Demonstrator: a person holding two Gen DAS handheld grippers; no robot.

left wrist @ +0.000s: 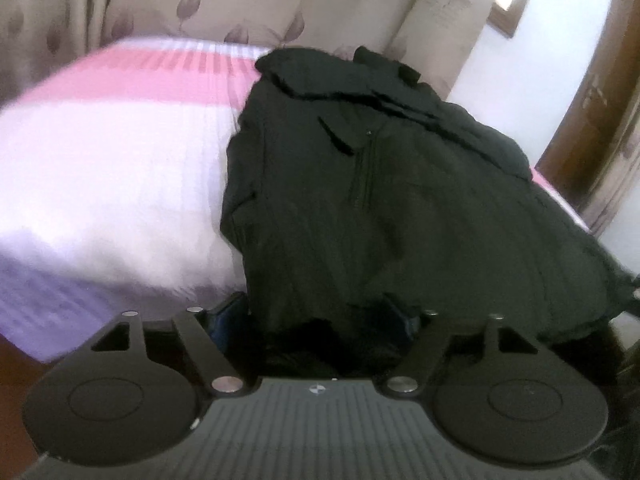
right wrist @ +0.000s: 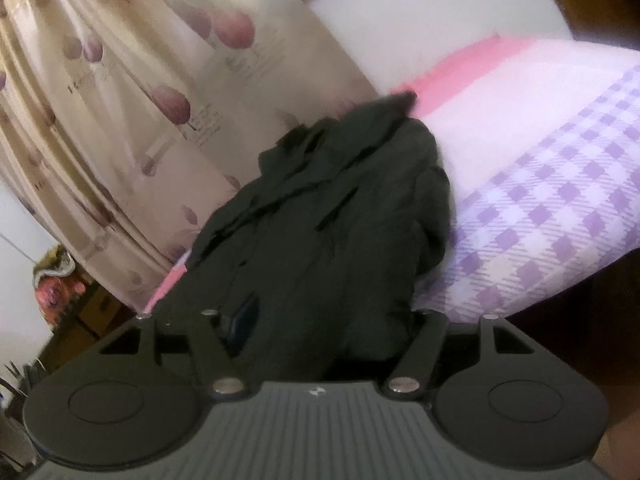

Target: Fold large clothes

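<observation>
Lying heaped on the bed, a dark jacket, its near hem draping between the fingers of both grippers. Left gripper standing parted, fabric between, grip impossible to tell. Right gripper likewise spread around cloth. Flowered curtain hanging behind.

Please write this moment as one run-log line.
cloth: dark green zip-front garment on pink-and-lilac checked bed sheet | left gripper: open, garment edge between jaws | right gripper: open, garment edge between jaws
</observation>
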